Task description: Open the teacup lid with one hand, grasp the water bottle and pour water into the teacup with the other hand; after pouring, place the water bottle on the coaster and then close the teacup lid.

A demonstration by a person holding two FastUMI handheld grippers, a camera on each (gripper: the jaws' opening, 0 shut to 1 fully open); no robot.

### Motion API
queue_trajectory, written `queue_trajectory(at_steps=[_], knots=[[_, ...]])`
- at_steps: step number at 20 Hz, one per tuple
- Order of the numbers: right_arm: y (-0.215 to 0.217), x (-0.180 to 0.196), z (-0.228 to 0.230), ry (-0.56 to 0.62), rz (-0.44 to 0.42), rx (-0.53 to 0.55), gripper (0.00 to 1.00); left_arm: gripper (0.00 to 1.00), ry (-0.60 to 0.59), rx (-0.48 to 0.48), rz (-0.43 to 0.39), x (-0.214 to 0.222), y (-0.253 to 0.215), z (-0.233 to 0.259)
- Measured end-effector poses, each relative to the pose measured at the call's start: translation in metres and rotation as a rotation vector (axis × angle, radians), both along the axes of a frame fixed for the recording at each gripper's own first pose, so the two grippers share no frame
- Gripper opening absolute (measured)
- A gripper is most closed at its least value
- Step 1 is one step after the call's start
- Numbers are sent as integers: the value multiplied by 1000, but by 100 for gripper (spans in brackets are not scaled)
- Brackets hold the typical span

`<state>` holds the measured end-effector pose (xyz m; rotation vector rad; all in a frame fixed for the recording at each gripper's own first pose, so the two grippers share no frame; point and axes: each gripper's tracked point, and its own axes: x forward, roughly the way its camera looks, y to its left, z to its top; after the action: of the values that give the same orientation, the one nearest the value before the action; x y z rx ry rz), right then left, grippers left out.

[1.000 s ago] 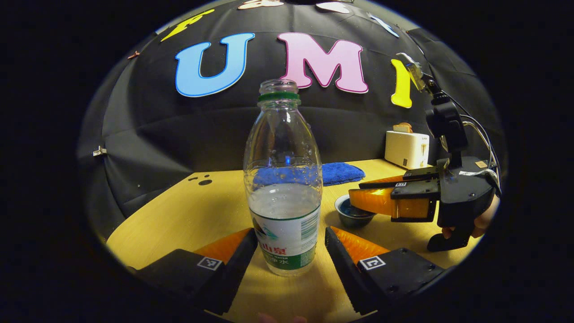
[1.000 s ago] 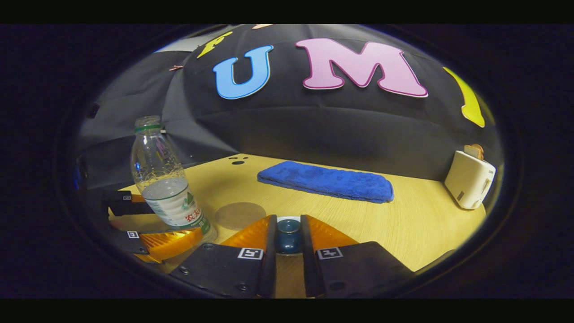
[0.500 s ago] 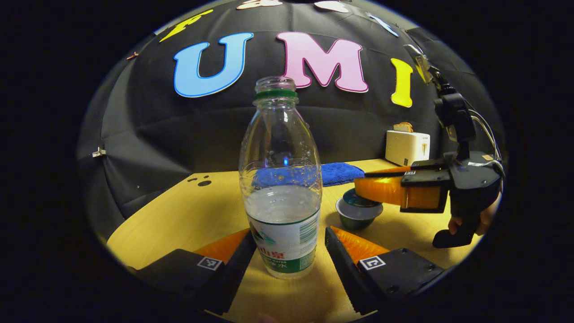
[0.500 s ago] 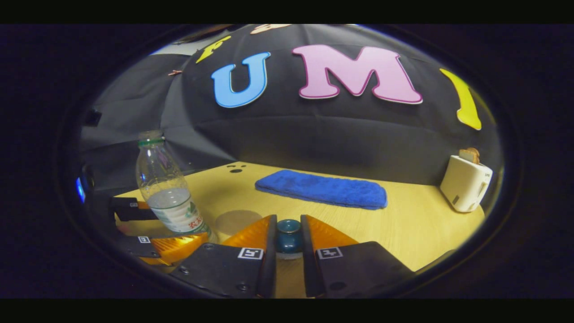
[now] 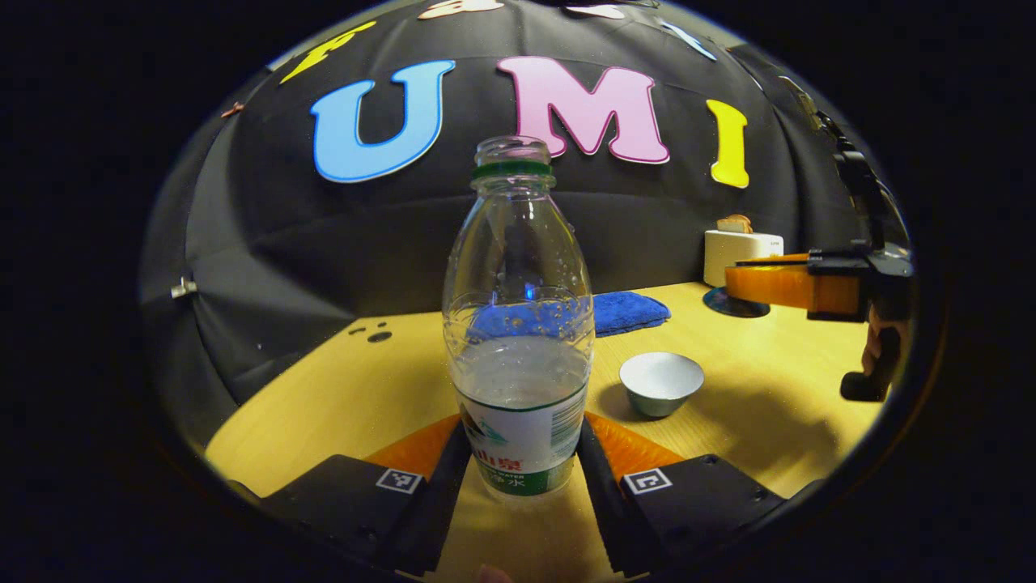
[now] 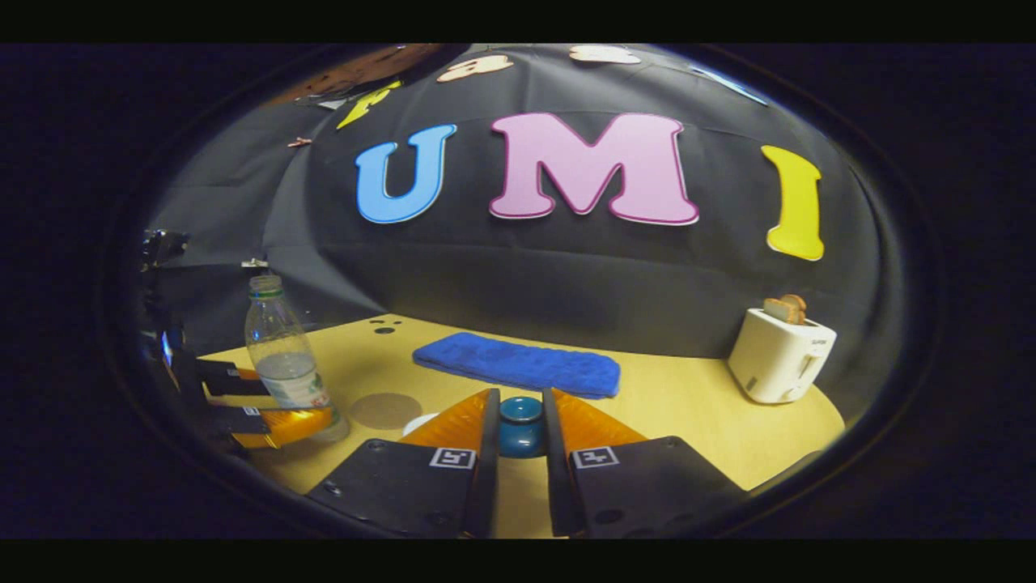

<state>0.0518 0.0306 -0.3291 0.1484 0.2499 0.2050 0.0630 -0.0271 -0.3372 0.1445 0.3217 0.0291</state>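
Observation:
A clear water bottle [image 5: 518, 356], uncapped and partly full, stands upright on the wooden table [image 5: 324, 389]. My left gripper [image 5: 522, 429] is shut on its label, one finger pressing each side. The teacup [image 5: 661, 380] sits uncovered to the bottle's right, with a pale inside. My right gripper [image 6: 518, 401] is shut on the knob of the dark blue teacup lid [image 6: 520, 417] and holds it in the air. In the left gripper view the right gripper [image 5: 736, 283] hangs high at the right, a hand behind it, with the lid [image 5: 732, 304] beneath its fingers. A round brown coaster [image 6: 385, 410] lies beside the bottle [image 6: 283, 364].
A folded blue cloth [image 6: 518, 364] lies at the back of the table. A white toaster [image 6: 779, 356] with bread in it stands at the back right. Black booth cloth closes off the table's far side.
My right gripper has lifted the lid off the teacup and carried it up and away to the right. My left gripper's fingers have closed in onto the bottle.

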Motion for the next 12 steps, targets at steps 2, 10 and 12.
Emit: queue_trajectory(at_steps=[2, 10, 12], knots=[[-18, -5, -2, 3, -28, -10, 28, 75, 11, 141, -4, 7, 13, 5], [-72, -27, -11, 7, -108, -54, 28, 75, 151, 599, -106, 34, 32, 1], [-80, -31, -14, 6, -111, -59, 24, 75, 187, 689, -127, 37, 35, -1]])
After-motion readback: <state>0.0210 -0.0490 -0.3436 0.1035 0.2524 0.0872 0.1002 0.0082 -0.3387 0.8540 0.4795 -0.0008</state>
